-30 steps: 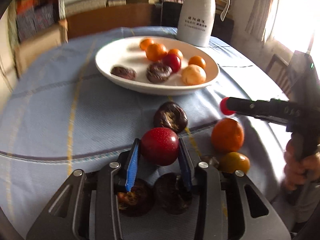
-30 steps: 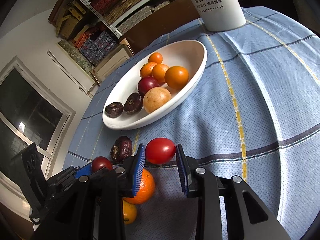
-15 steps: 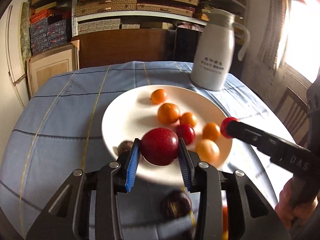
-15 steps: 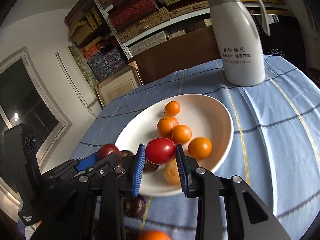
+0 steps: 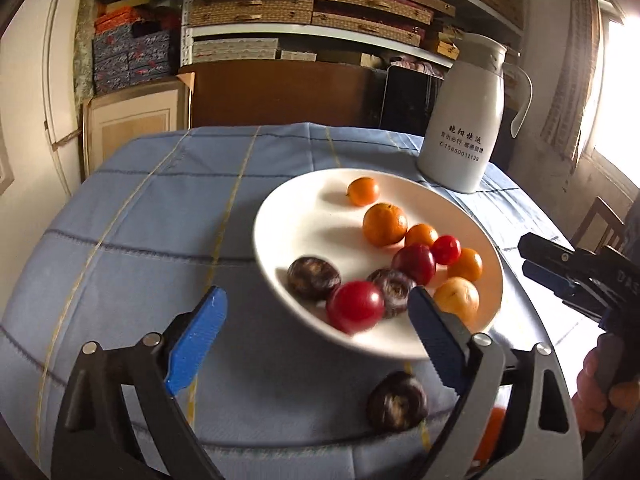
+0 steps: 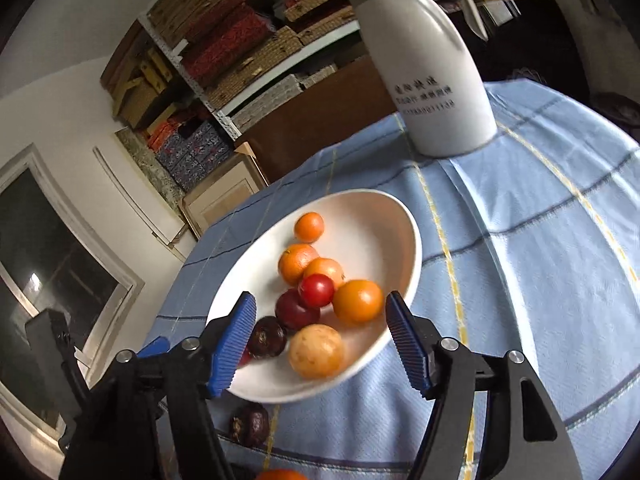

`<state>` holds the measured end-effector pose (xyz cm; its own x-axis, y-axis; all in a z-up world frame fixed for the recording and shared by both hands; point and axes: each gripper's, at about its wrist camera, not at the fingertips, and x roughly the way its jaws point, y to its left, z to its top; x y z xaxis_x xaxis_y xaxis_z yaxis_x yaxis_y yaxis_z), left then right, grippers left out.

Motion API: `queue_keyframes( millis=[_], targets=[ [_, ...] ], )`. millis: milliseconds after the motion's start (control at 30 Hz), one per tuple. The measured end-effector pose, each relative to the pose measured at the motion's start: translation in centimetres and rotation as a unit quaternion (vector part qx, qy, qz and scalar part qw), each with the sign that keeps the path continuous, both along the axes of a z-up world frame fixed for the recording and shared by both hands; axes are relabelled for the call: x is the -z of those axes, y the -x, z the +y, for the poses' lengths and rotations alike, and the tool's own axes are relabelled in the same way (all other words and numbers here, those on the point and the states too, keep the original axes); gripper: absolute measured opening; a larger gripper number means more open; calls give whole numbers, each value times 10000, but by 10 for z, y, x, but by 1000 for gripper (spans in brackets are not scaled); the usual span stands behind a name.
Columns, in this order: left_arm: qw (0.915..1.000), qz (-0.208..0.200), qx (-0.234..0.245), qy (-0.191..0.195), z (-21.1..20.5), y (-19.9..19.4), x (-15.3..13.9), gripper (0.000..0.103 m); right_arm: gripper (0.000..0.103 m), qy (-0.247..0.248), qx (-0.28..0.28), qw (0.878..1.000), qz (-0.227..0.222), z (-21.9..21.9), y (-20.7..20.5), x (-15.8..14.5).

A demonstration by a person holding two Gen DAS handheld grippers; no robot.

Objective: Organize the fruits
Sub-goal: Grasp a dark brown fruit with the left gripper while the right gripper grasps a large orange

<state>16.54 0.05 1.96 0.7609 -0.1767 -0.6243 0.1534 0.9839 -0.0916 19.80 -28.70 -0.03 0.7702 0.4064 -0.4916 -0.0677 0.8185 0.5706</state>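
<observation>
A white plate (image 5: 304,208) (image 6: 376,220) on the blue tablecloth holds several oranges, red fruits and dark passion fruits. My left gripper (image 5: 316,332) is open and empty over the plate's near rim; a red fruit (image 5: 355,306) lies in the plate between its fingers. My right gripper (image 6: 320,340) is open and empty above the plate; a small red fruit (image 6: 316,290) rests on the pile below it, and it shows in the left wrist view (image 5: 446,249). The right gripper also shows at the right of the left wrist view (image 5: 560,272).
A white thermos jug (image 5: 464,120) (image 6: 428,68) stands behind the plate. A dark passion fruit (image 5: 398,400) (image 6: 250,424) and an orange (image 6: 280,475) lie on the cloth in front of the plate. Shelves of boxes fill the back wall.
Both grippers moved over the plate, opened and let go of their red fruits, which now lie in the plate.
</observation>
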Motion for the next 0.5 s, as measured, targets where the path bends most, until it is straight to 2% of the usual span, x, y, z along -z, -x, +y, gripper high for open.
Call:
queue_keyframes(
  millis=[100,233,500],
  targets=[
    [9998,-2,-215,17,10,12,2,95,68,-219,108,9995,183,-10,4,10],
    [9989,123,-454,62,23,25,8,96,69,-388,98,9987,305,-16,19,16],
    [9971,260,-718,9,36,42,17,97,71,2,-548,9977,408,18,58,25]
  ],
)
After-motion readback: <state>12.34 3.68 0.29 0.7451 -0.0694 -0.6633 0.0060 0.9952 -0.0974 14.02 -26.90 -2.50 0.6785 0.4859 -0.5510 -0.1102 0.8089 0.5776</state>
